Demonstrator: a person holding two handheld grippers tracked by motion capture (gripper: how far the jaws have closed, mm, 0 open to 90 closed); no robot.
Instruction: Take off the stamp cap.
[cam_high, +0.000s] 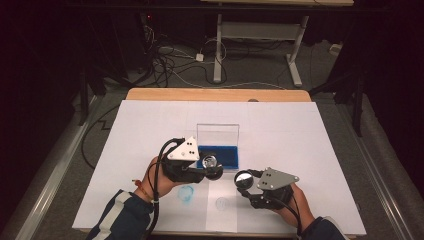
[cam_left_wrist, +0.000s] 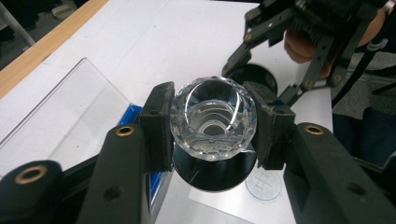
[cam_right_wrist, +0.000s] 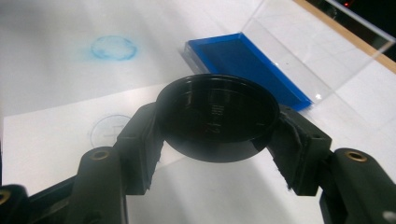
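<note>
My left gripper (cam_high: 211, 166) is shut on a clear faceted glass piece (cam_left_wrist: 213, 119), with one pad against each side. A black round base (cam_left_wrist: 215, 176) shows just under the glass. In the high view the glass piece (cam_high: 210, 162) hangs at the front edge of the blue-floored case. My right gripper (cam_high: 244, 179) is shut on a black round lid (cam_right_wrist: 217, 119), held nearly flat a little above the white paper. The lid (cam_high: 244, 178) is to the right of the glass piece and apart from it. Beyond the glass, the left gripper view shows the right gripper (cam_left_wrist: 256, 77).
A clear case with a blue floor (cam_high: 225, 154) stands open at mid-table, its see-through lid upright. A blue smudge (cam_high: 186, 194) and a printed circle (cam_high: 222, 203) mark the white sheet (cam_high: 300, 140) near the front. The wooden table edge (cam_high: 215, 94) lies at the back, with cables on the floor beyond.
</note>
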